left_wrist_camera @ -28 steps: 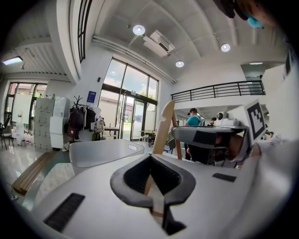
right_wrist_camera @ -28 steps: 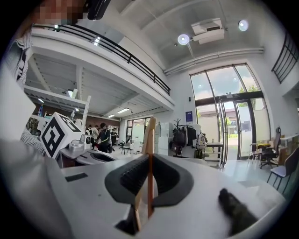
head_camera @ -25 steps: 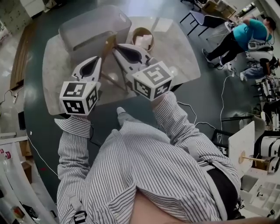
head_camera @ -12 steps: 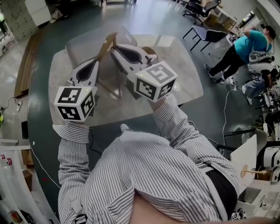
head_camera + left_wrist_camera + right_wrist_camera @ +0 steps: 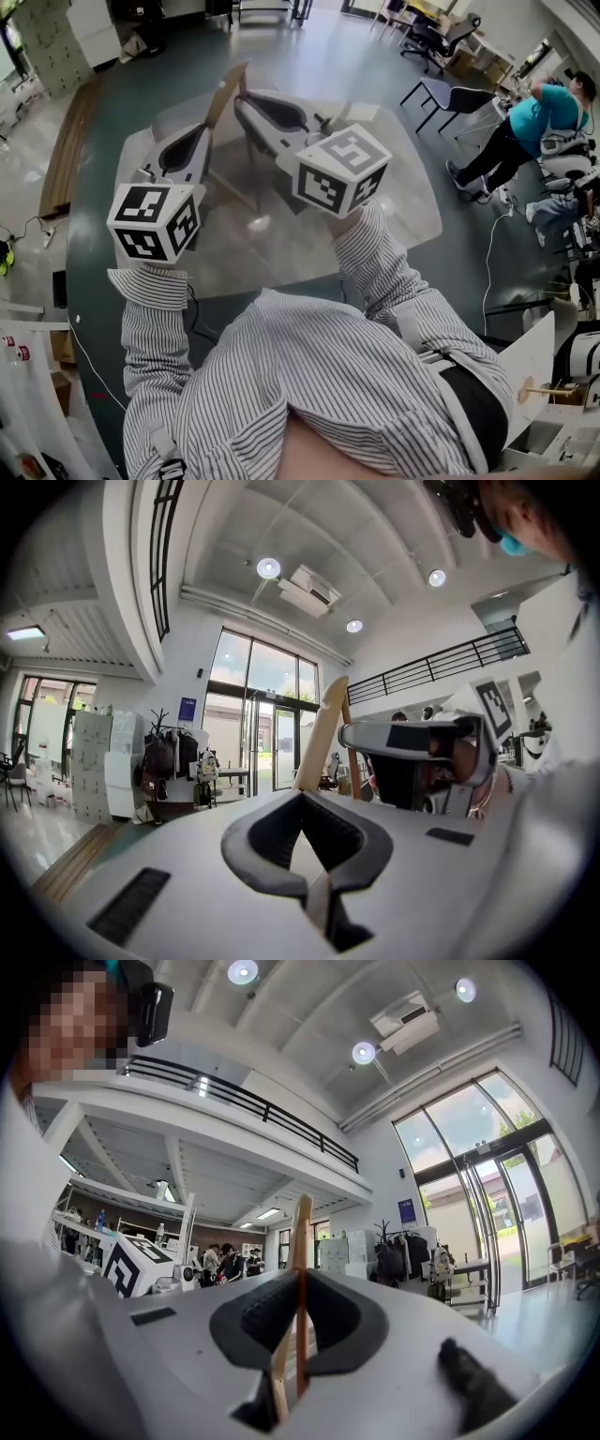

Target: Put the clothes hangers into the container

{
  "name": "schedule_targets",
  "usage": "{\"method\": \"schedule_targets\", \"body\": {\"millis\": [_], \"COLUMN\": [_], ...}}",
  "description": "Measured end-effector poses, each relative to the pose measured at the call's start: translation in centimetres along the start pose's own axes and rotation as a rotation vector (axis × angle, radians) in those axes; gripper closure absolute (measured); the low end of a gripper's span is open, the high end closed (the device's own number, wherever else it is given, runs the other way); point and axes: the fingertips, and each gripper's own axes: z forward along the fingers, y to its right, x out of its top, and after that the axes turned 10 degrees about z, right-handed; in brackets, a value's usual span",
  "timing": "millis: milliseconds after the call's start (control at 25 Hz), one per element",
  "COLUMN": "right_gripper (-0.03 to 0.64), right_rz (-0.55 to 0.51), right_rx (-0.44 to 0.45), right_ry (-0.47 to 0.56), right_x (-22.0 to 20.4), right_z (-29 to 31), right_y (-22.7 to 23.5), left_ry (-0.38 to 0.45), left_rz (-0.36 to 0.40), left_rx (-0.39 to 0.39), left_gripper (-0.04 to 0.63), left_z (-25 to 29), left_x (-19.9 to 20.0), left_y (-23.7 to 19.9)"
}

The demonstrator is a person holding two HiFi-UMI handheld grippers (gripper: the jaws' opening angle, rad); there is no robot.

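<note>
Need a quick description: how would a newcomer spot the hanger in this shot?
Above the pale table, find the left gripper and right gripper, both grey. The hanger is the wooden piece between them, both shut on it. It is tan wood against their grey, one arm sticking up past the left gripper's tip.

Pale wooden hanger (image 5: pixel 229 90), tilted aloft

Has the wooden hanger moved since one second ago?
Yes, upward: the hanger's top now shows beyond the table's far edge; earlier it stayed inside that edge.
</note>
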Motion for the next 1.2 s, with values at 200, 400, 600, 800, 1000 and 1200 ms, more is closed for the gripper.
{"method": "schedule_targets", "body": {"millis": [200,400,600,800,1000,1200], "right_gripper": [0.583,0.583,0.583,0.583,0.583,0.583], "right_rz": [0.006,-0.015,-0.045,-0.02,-0.008,-0.001], "right_rx": [0.025,0.055,0.066,0.053,0.051,0.052], "right_ry": [0.033,0.058,0.082,0.098,0.122,0.138], "right_x": [2.5,5.5,7.8,10.2,11.7,13.1], "right_z": [0.7,1.9,2.7,3.6,4.3,4.9], "right_y": [1.1,1.5,2.0,3.7,4.7,5.9], "left_ry": [0.073,0.132,0.148,0.134,0.124,0.135], "left_rz": [-0.002,0.018,0.04,0.017,0.006,-0.003], "left_rx": [0.041,0.069,0.063,0.059,0.06,0.05], "left_gripper": [0.586,0.586,0.586,0.586,0.586,0.584], "left_z": [0.6,1.3,2.4,3.6,4.4,5.9], "left_x": [2.1,5.0,6.7,7.7,8.1,8.8], "left_y": [-2.1,-3.9,-4.6,-5.5,-6.6,-7.1]}}
